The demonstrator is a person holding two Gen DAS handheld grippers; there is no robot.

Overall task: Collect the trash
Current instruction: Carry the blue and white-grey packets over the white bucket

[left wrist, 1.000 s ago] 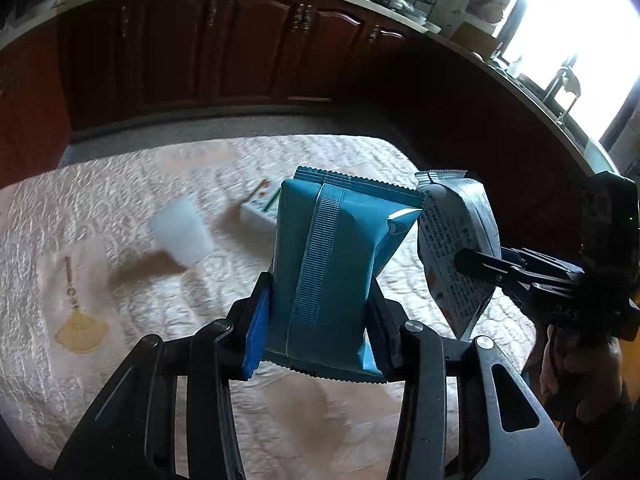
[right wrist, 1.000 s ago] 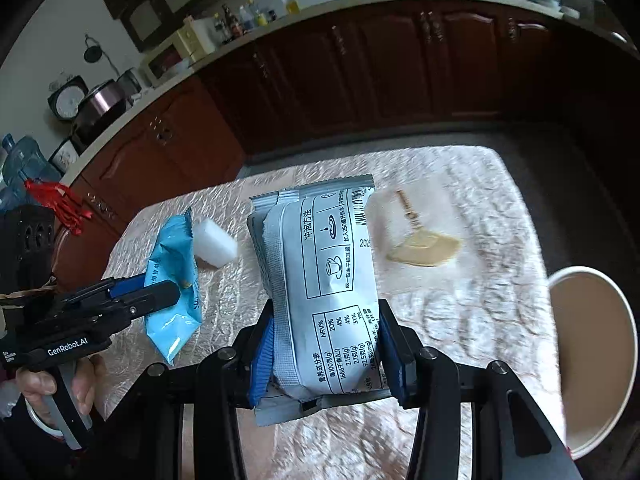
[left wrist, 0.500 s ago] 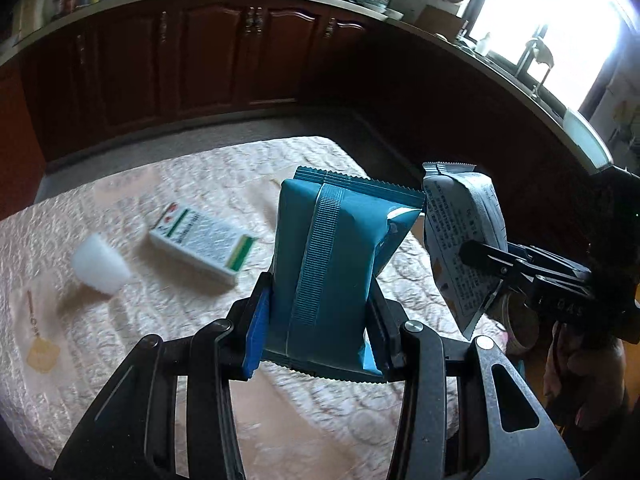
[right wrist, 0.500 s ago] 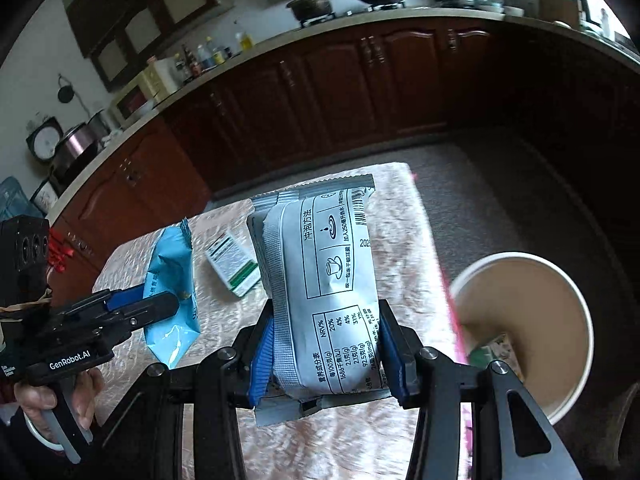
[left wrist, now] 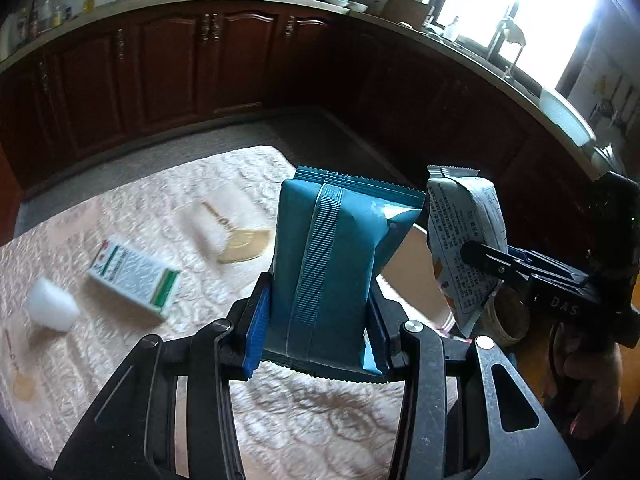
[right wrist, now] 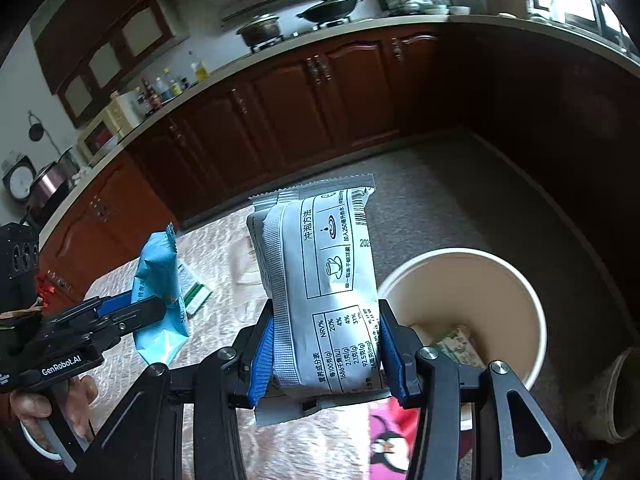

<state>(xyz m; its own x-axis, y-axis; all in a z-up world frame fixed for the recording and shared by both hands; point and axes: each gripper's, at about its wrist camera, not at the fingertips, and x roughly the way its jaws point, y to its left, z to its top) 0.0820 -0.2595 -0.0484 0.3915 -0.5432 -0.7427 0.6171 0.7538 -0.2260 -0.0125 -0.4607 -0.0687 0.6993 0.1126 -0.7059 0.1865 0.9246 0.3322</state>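
The left hand-held gripper (left wrist: pixel 316 336) clamps a blue packet (left wrist: pixel 336 264), the right hand-held gripper (right wrist: pixel 326 354) a grey packet (right wrist: pixel 320 292). Beside the table (left wrist: pixel 120 360) stands a cream bin (right wrist: pixel 520 292); a box (left wrist: pixel 134 276) and a cup (left wrist: pixel 52 310) lie there.

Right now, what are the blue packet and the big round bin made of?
The blue packet looks like thin plastic film with a slight sheen: it has crimped zigzag ends, a ribbed seam and soft creases. The round bin looks like smooth matte plastic, cream inside with a white rim, though coated paperboard is possible.
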